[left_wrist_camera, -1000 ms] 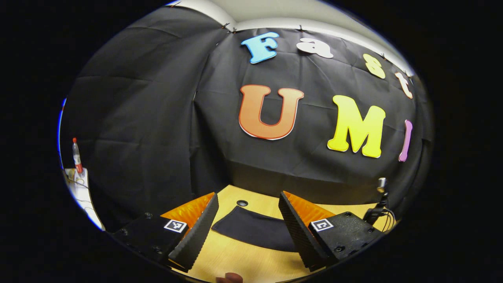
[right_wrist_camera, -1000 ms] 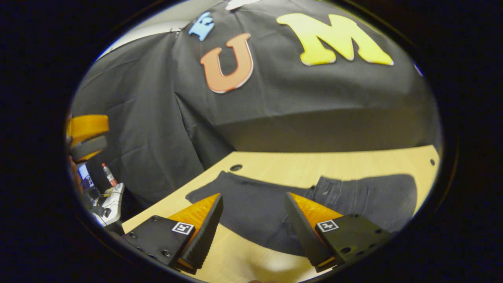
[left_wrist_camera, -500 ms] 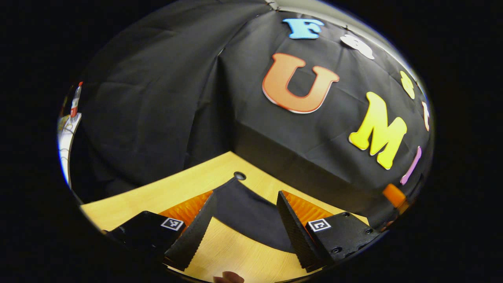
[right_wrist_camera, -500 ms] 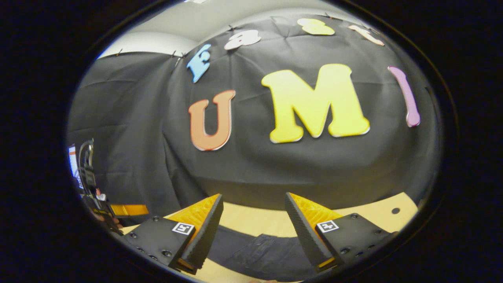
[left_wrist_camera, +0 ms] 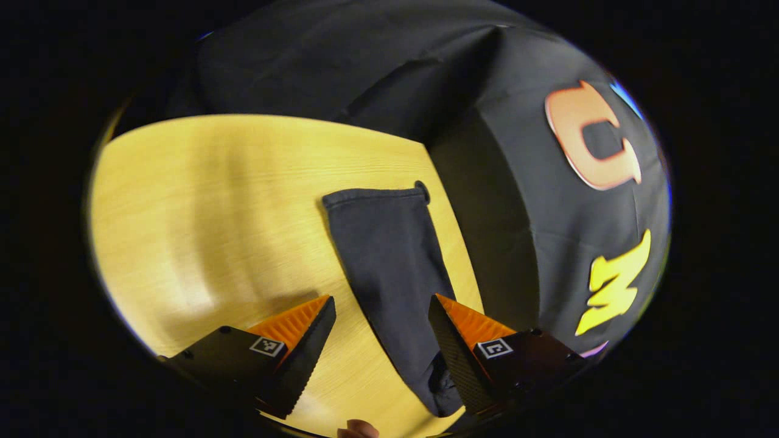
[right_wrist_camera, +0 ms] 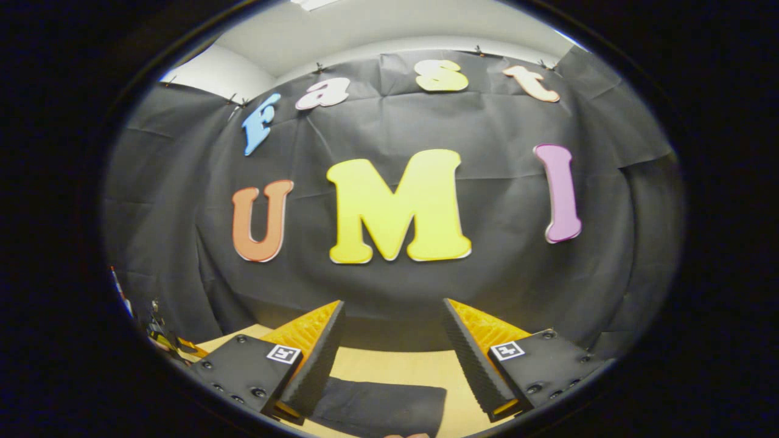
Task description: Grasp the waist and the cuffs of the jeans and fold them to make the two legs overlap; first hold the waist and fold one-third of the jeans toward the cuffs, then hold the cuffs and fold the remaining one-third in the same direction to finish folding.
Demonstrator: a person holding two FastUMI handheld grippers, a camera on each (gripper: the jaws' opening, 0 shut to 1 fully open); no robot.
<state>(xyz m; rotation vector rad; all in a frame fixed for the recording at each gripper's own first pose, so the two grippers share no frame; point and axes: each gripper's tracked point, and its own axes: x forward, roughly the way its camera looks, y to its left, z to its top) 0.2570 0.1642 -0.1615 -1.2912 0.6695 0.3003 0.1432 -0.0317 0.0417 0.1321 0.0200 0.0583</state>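
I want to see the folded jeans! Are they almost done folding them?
Not yet. The jeans lie flat on the wooden table, one dark leg stretched out long with its cuff at the far end, so no thirds fold shows. Whether the legs already overlap is hard to tell. The left gripper hangs open over that leg, and the right gripper is open too, holding nothing. Both folds look left to do.

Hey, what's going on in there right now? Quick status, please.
Left gripper open above a jeans leg. Right gripper open, clear of the cloth. Jeans flat on the wooden table. Nothing in the way.
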